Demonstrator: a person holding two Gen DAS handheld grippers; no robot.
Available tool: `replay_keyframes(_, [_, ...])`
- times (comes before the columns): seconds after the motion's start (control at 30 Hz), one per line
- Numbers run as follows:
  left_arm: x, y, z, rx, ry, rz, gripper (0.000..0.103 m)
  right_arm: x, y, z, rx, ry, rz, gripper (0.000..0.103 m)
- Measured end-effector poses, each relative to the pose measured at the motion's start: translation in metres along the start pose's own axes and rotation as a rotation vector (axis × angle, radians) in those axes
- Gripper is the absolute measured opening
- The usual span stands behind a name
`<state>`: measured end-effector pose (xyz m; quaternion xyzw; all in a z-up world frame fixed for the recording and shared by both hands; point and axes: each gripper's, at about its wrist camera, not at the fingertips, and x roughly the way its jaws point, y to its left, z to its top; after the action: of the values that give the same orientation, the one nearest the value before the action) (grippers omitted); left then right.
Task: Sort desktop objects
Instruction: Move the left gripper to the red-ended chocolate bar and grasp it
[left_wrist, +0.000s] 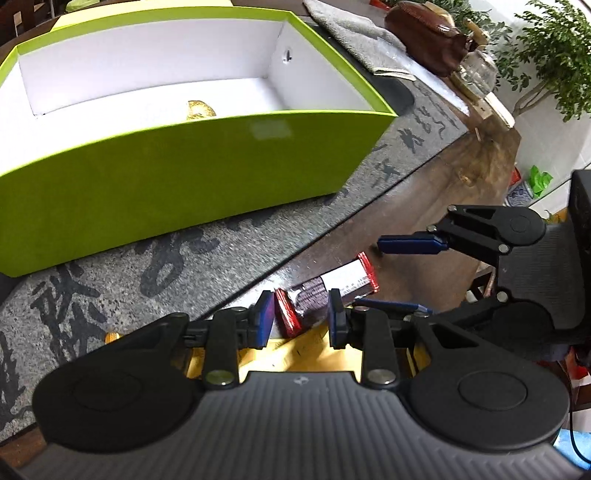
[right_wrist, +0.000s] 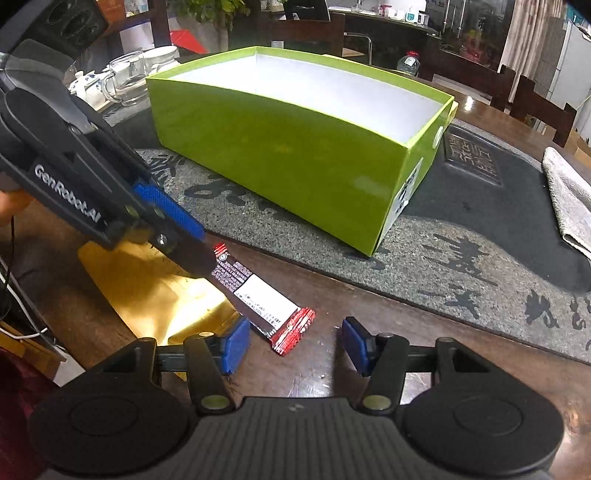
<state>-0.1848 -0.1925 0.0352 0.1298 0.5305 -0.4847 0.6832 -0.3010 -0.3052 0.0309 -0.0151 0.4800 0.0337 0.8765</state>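
On the wooden table (right_wrist: 424, 314), a red-ended snack bar (right_wrist: 258, 299) lies at seven o'clock from the green box (right_wrist: 295, 155). The left tongs (left_wrist: 301, 314) clamp its far end; the right tongs (right_wrist: 295, 343) stand apart around its near end, likely to steady it.

dark wooden table (right_wrist: 424, 354) – grey mat (right_wrist: 461, 258), snack bar (right_wrist: 266, 299), gold envelope (right_wrist: 147, 291)

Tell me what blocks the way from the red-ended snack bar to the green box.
Nothing visible does. The red-ended snack bar, gripped by the left gripper, lies on bare wooden table; only flat grey mat lies before the open green box.
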Motion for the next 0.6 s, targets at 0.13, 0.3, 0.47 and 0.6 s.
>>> replay_keyframes(0.13, [0.003, 0.006, 0.007, -0.027, -0.016, 0.022, 0.031, 0.004, -0.001, 0.002, 0.034, -0.010, -0.003, 0.055])
replay_keyframes(0.3, [-0.007, 0.012, 0.010, -0.046, -0.031, 0.024, 0.031, 0.007, 0.000, 0.006, 0.108, -0.028, -0.015, 0.054])
replay_keyframes(0.47, [-0.019, 0.012, 0.003, -0.035, -0.032, 0.018, 0.031, 0.008, 0.006, 0.010, 0.042, -0.010, 0.010, 0.054])
replay_keyframes(0.6, [-0.016, 0.009, 0.000, -0.019, -0.010, 0.007, 0.031, 0.008, 0.003, 0.013, 0.047, -0.011, 0.000, 0.054])
